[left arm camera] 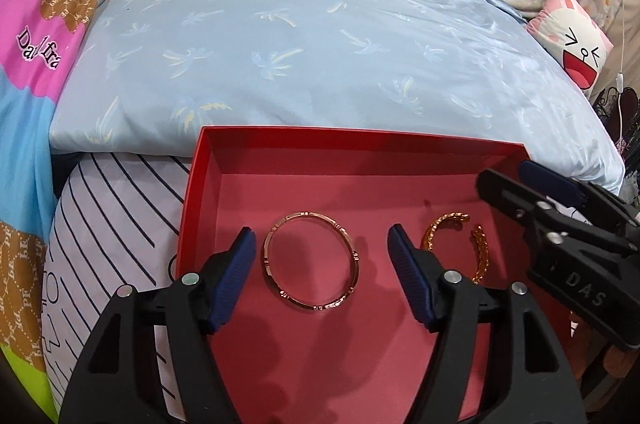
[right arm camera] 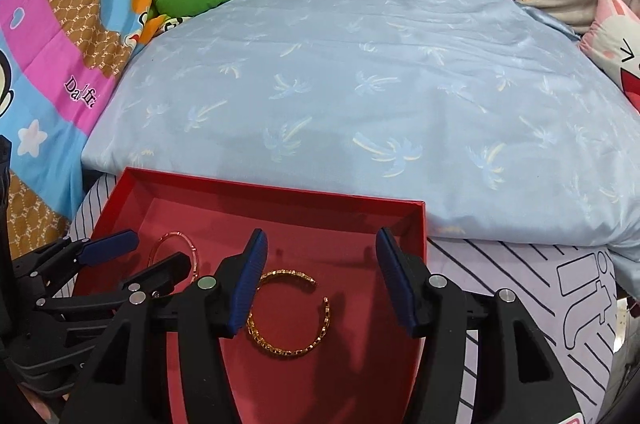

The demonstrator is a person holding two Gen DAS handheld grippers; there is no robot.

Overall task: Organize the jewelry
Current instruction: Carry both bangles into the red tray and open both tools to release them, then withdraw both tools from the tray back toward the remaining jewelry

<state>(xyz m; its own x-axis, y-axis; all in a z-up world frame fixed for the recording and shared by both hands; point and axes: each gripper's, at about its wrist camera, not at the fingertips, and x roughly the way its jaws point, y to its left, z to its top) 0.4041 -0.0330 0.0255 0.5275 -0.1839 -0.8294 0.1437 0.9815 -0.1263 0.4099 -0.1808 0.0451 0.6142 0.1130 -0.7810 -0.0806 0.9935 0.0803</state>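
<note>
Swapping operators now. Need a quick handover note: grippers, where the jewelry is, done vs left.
Left gripper: open, nothing held, poised over the closed rose-gold bangle with notched segments.
Right gripper: open, nothing held, poised over the open-ended gold chain-pattern cuff bracelet.
Both pieces lie flat and apart on the pink lining of the shallow red cardboard box, bangle on the left, cuff on the right. The box sits on striped bedding in front of a light blue pillow.
Done: both pieces are in the box.
Left: no other jewelry is in view; check beyond the frame, then back both grippers out.
</note>
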